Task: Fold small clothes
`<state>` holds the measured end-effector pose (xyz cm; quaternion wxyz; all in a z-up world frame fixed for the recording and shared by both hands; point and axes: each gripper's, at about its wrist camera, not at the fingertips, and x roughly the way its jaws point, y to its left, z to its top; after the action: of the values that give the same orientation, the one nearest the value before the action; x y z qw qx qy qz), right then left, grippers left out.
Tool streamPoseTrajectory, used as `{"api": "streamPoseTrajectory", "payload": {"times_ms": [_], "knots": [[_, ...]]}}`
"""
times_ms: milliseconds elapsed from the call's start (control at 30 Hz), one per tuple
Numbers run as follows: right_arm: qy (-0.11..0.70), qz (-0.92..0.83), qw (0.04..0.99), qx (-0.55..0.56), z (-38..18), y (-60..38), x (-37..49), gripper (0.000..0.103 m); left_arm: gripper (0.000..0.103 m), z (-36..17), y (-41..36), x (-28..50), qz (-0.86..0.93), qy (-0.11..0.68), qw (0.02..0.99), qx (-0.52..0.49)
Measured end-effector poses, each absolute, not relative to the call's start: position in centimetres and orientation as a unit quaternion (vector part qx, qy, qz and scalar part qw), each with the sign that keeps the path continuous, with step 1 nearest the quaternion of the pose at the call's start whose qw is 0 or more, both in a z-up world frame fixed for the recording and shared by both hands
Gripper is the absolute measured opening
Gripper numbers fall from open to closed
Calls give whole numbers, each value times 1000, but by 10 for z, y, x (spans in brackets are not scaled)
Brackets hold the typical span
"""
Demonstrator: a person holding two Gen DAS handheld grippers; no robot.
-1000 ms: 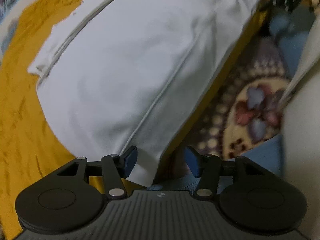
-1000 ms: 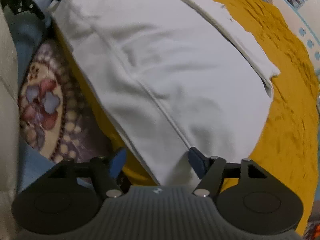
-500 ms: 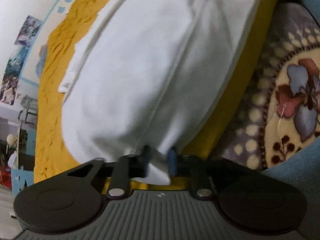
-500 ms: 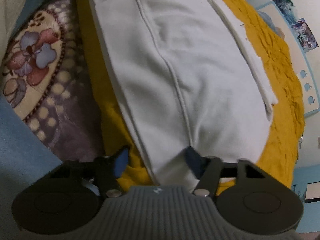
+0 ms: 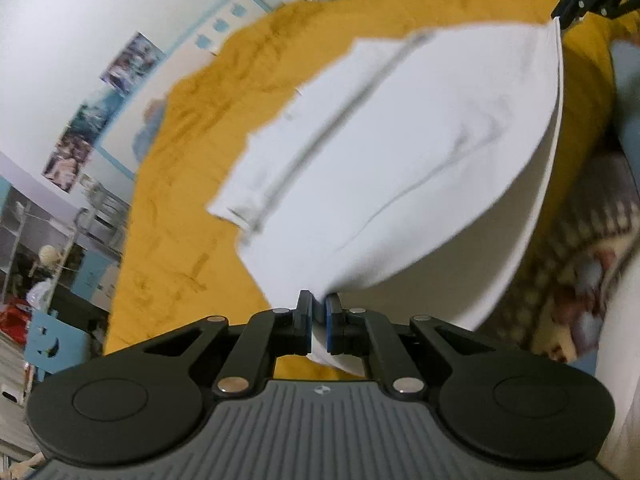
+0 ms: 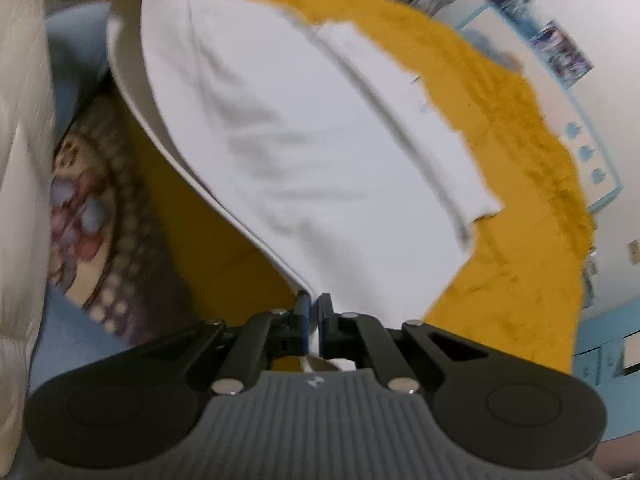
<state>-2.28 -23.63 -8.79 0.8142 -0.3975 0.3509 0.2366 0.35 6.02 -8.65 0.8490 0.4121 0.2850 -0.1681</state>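
Note:
A white garment (image 5: 400,152) lies on a mustard-yellow cover (image 5: 192,152). My left gripper (image 5: 319,322) is shut on one near corner of the garment and lifts its edge off the cover. My right gripper (image 6: 313,326) is shut on the other near corner of the white garment (image 6: 304,152). The near hem hangs stretched between the two grippers, raised above the cover. The right gripper shows at the far top right of the left wrist view (image 5: 568,16). The far part of the garment rests flat, with a folded band along one side.
The yellow cover (image 6: 512,184) spreads beyond the garment. A floral patterned blanket (image 6: 92,208) and blue cloth (image 6: 76,36) lie beside the cover's edge. A white wall with pictures (image 5: 104,92) stands behind. Shelves and blue furniture (image 5: 52,248) are at the far left.
Both grippers have closed on the near corners of the garment and lifted them. The near hem has risen off the yellow cover and the view has tilted up toward the wall.

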Motion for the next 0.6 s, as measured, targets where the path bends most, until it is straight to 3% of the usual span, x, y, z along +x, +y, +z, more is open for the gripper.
{"api": "streamPoseTrajectory", "payload": {"times_ms": [267,600], "knots": [[295,200,844,-400,-21,-240,3,0,6,-50,65,27,-232,302,842,383],[334,238,824,-390,-44,-243,1,0,2,-138,69,13,-322,441,757,358]]}}
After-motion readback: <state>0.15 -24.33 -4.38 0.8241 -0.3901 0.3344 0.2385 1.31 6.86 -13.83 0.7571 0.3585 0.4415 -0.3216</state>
